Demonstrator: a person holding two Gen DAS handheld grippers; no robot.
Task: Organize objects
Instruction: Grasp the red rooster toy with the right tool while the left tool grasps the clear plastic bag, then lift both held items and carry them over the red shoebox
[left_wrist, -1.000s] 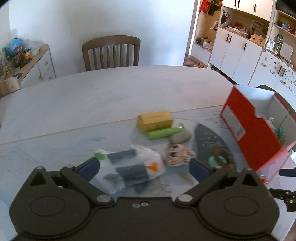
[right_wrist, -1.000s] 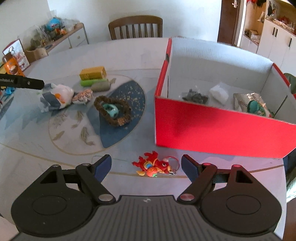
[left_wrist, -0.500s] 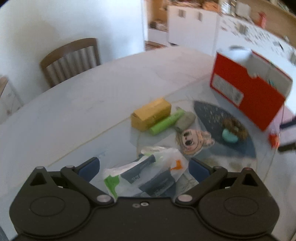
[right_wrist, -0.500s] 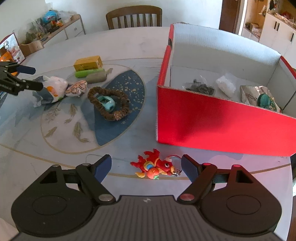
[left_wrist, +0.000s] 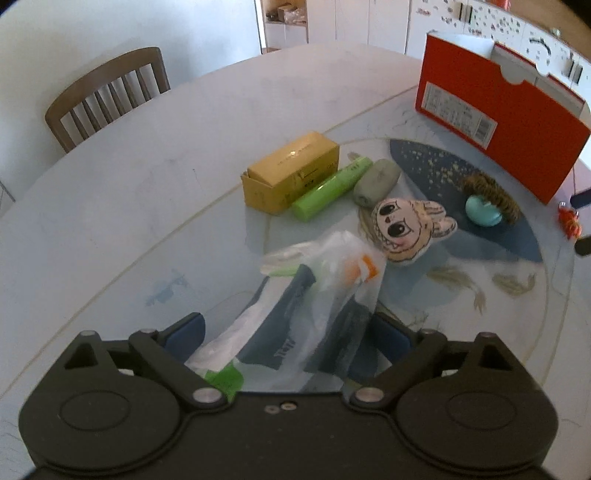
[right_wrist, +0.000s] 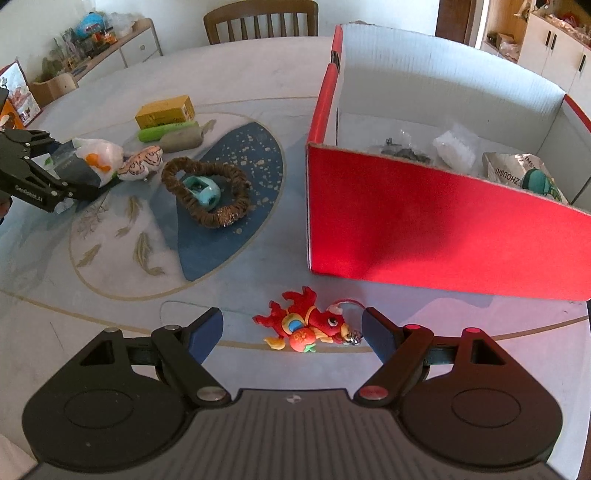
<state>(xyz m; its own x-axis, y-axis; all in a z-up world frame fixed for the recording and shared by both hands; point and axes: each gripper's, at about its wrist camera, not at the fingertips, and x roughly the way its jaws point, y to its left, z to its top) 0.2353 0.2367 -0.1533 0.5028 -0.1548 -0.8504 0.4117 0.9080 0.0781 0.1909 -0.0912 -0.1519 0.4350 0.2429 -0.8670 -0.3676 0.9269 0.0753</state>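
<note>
A clear plastic bag (left_wrist: 317, 291) holding dark and green packets lies between the fingers of my left gripper (left_wrist: 288, 334), which is open around it. The right wrist view shows that left gripper (right_wrist: 72, 168) straddling the bag (right_wrist: 98, 155) at the table's left. My right gripper (right_wrist: 291, 332) is open and low over the table, with a red dragon charm (right_wrist: 310, 326) lying between its fingertips. A red cardboard box (right_wrist: 443, 221) stands just beyond, holding several packets.
Beyond the bag lie a yellow box (left_wrist: 291, 173), a green tube (left_wrist: 330, 188), a grey pouch (left_wrist: 376, 177), a plush face toy (left_wrist: 410, 225) and a brown ring around a teal object (right_wrist: 203, 190). A wooden chair (left_wrist: 107, 96) stands at the far edge.
My left gripper has swung right and moved forward, so the bag now sits deep between its fingers. My right gripper has closed in on the dragon charm, which is now between its fingertips.
</note>
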